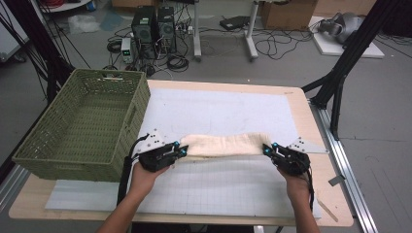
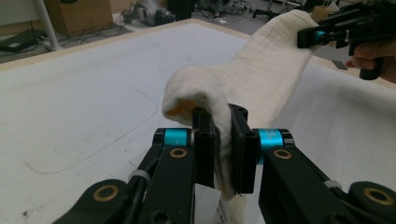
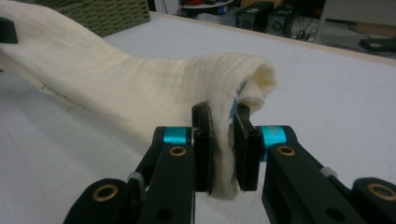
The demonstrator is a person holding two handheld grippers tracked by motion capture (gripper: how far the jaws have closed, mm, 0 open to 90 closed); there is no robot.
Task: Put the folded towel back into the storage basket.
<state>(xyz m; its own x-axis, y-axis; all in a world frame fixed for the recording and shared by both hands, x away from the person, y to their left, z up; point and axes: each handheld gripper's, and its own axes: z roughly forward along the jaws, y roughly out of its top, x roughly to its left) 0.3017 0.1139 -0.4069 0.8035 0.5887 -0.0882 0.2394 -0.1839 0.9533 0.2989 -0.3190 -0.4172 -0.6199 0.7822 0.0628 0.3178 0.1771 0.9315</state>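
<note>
- Cloth [image 1: 221, 144]: cream, bunched lengthwise into a band, strung between the two sets of fingers just above the tabletop [image 1: 301, 116].
- Left gripper [image 1: 180, 149]: fingers [image 2: 205, 140] clamped tight on one end of the band.
- Right gripper [image 1: 268, 148]: fingers [image 3: 204, 140] pinched on the other end.
- Progress, as judged: both ends gripped and lifted; folding or placing in the green basket [image 1: 87, 126] beyond the left fingers remains.
- Long axis: from left fingers to right fingers, across the tabletop.

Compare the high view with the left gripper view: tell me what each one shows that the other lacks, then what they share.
High view alone: the green basket at the table's left, the floor clutter, both forearms.

Left gripper view alone: the left gripper jaws close up, pinching a bunched cloth end.

Shared: the cream cloth stretched between the grippers, the right gripper clamping its far end, the white mat.
</note>
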